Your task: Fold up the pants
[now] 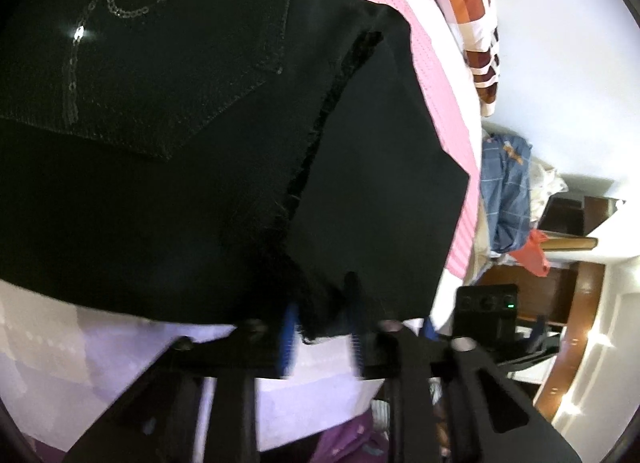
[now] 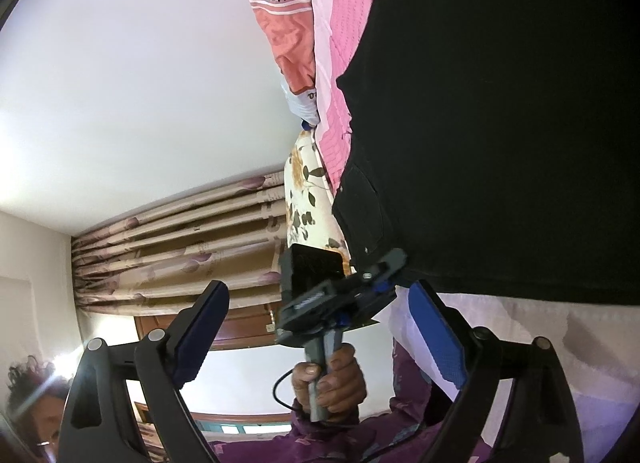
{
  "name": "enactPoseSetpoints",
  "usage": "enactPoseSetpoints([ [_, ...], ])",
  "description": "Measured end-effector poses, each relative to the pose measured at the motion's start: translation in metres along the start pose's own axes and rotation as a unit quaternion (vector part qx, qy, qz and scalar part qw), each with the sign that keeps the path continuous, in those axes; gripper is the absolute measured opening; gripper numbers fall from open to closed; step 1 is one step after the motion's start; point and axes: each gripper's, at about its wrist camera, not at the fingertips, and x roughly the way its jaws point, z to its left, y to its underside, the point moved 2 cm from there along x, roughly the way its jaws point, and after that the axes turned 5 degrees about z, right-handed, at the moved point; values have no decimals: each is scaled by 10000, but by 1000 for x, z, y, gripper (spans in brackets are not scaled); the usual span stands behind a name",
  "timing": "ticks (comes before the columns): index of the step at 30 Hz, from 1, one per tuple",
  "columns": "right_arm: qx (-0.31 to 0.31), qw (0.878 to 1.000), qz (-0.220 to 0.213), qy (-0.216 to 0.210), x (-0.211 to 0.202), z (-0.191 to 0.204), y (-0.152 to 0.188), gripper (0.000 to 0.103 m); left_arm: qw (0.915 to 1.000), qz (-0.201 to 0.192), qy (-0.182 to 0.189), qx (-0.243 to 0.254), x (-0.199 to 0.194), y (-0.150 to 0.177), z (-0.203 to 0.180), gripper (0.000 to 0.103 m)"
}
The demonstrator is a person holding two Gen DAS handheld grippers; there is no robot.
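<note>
Left tongs [image 1: 320, 323]: the two blue-padded fingers [image 1: 289, 337] are standing narrow, pinching the frayed lower edge of the black pants [image 1: 200, 183]. The cloth is passing between the pads, so these tongs are gripping the pants.

Pants: lying spread over a pink bedcover [image 1: 444, 103] on the bed. In the left wrist view a back pocket [image 1: 160, 63] with a sequin trim is facing up, and a raw seam is running diagonally down to the gripped edge. The near edge of the pants is hanging over pale lilac bedding [image 1: 80, 343].

Right tongs [image 2: 320, 343]: the jaws are standing wide apart, nothing between them. The right-side blue pad [image 2: 436, 339] is sitting just beside the bottom edge of the pants [image 2: 500, 123]; contact cannot be told. The other pad [image 2: 200, 335] is well apart from the cloth.

In the right wrist view the left tongs [image 2: 384, 271] are showing from outside, clamped at the pants' lower corner, with the person's hand [image 2: 332, 383] wrapping the handle below. A purple sleeve [image 2: 320, 439] is showing under the hand.

Surroundings: a checked pillow [image 1: 468, 3] is lying beyond the pink cover. Curtains [image 2: 180, 247] are hanging on the far wall. A heap of blue clothes [image 1: 506, 191] is sitting beside the bed.
</note>
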Motion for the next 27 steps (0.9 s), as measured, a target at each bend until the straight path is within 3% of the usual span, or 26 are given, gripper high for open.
enactPoseSetpoints([
  [3, -257, 9994, -29, 212, -6, 16, -9, 90, 9995, -198, -130, 202, -2, -1, -6, 9],
  [5, -579, 9975, -60, 403, -12, 35, -19, 90, 9953, -536, -393, 705, -11, 2, -25, 9],
  [8, -986, 9936, -202, 513, -21, 65, -35, 90, 9714, -1370, -645, 1829, -31, 13, -68, 9],
  [10, -1077, 9928, -255, 453, -23, 74, -43, 90, 9388, -2041, -882, 2629, -42, 25, -85, 9],
  [11, -1119, 9923, -259, 462, -23, 77, -45, 90, 9290, -2131, -1113, 2814, -41, 28, -86, 9],
  [15, -1214, 9898, -117, 731, -13, 73, -55, 90, 9701, -1123, -1067, 1867, -10, 14, -31, 8],
  [17, -1324, 9864, 38, 972, -2, 70, -67, 90, 9792, -1023, -897, 1504, -9, 9, -11, 8],
  [19, -1509, 9801, 204, 1270, 9, 71, -78, 90, 9814, -1035, -808, 1403, -12, 8, -7, 8],
  [21, -2130, 9591, 488, 1798, 29, 82, -91, 90, 9810, -1034, -786, 1441, -13, 10, -8, 8],
  [22, -2503, 9422, 560, 2156, 37, 89, -94, 90, 9810, -1008, -793, 1455, -12, 11, -8, 8],
  [23, -2991, 9169, 721, 2542, 51, 98, -97, 90, 9808, -996, -809, 1466, -11, 12, -9, 8],
  [25, -3869, 8650, 1309, 2915, 83, 111, -94, 89, 9812, -1000, -777, 1456, -9, 11, -11, 8],
  [27, -4357, 8240, 1750, 3171, 108, 114, -91, 88, 9820, -970, -774, 1427, -9, 10, -8, 9],
])
